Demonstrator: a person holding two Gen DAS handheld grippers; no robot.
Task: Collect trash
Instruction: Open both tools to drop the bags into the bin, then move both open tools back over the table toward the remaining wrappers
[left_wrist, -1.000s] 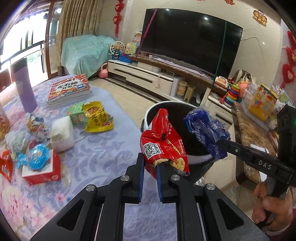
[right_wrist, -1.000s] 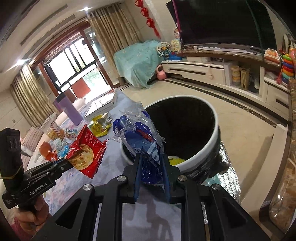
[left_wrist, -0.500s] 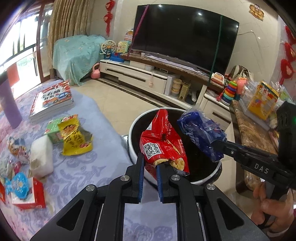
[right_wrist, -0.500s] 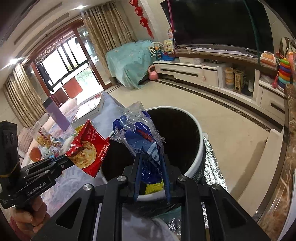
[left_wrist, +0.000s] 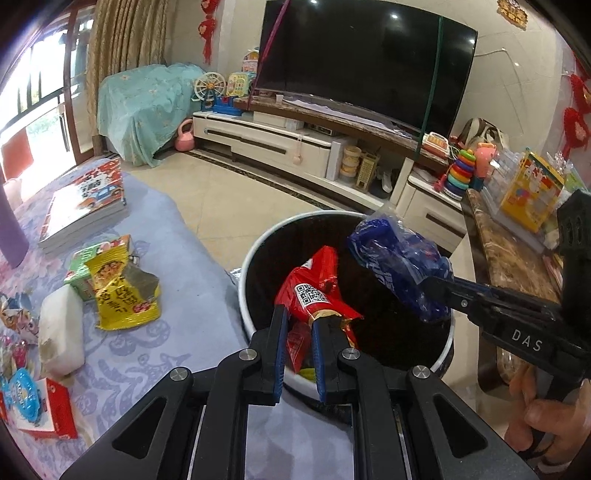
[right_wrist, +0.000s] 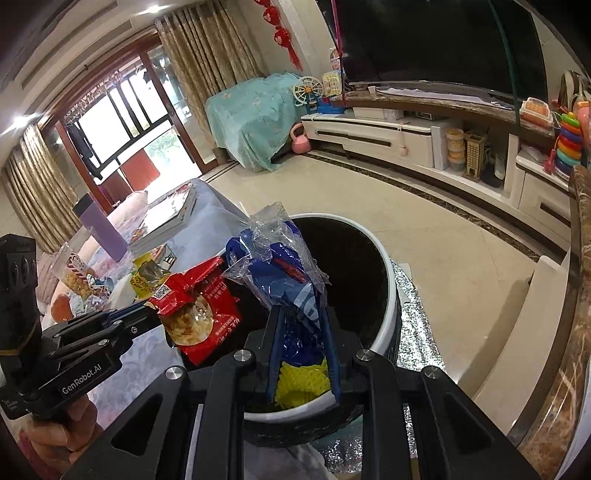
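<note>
Two grippers, the left gripper (left_wrist: 298, 325) and the right gripper (right_wrist: 301, 317). One red snack bag (left_wrist: 314, 291), one blue wrapper (left_wrist: 400, 266), one bin (left_wrist: 258, 258). At nine o'clock on the cloth, one yellow wrapper (left_wrist: 123, 291), one white block (left_wrist: 61, 332), one stack of books (left_wrist: 85, 206).

Bin (left_wrist: 258, 254) stood on the floor just beside the table (left_wrist: 147, 354) edge, right of it. Both wrappers hung over the bin mouth: left tongs (left_wrist: 297, 321) with one wrapper (left_wrist: 314, 291), right tongs (right_wrist: 301, 325) with a bag (right_wrist: 280, 273) to its right. Books (left_wrist: 85, 206) lay at the table's far end, a packet (left_wrist: 122, 295) nearer.
</note>
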